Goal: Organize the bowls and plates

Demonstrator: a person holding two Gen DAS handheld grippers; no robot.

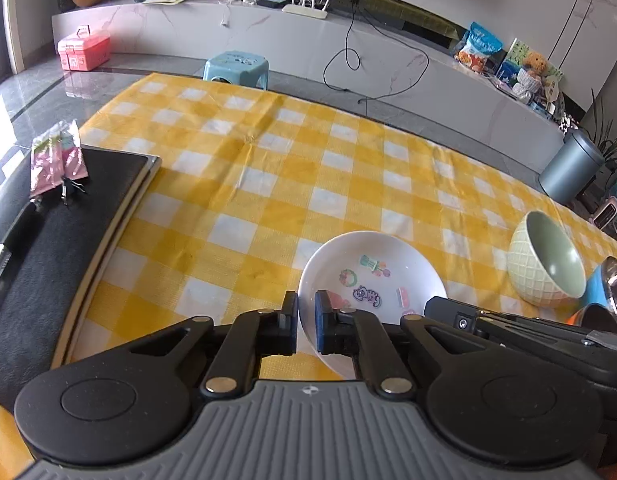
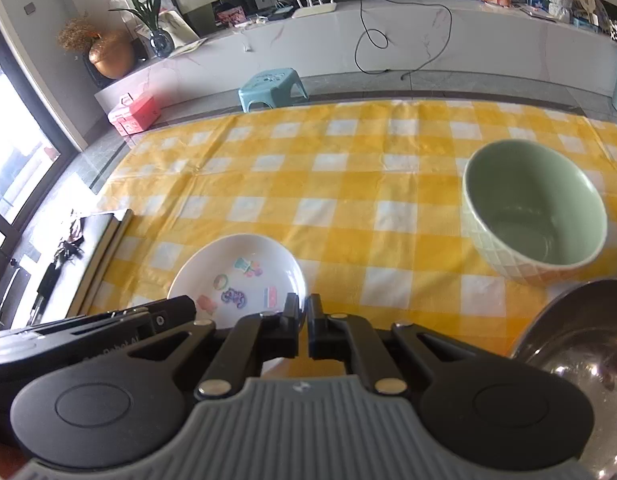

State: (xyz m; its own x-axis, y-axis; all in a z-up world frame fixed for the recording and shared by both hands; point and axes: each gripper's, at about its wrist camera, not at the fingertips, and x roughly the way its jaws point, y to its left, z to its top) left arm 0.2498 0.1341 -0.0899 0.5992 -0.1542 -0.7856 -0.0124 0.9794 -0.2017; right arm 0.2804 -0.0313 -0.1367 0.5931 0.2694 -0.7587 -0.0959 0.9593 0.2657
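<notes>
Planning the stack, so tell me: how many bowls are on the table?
2 whole: a green bowl far right and a steel bowl nearer, at the edge. A blue one peeks behind; more may be hidden.

Far half of the cloth (image 2: 348, 168) is bare, open passage across it. Near edge is crowded: plate (image 2: 244, 272) centre, green bowl (image 2: 536, 208) to its right with a clear lane between them. Steel bowl (image 2: 580, 360) blocks the near right corner; something blue and orange beside it, can't identify. Black pad (image 1: 68, 216) with clutter closes the left side.
</notes>
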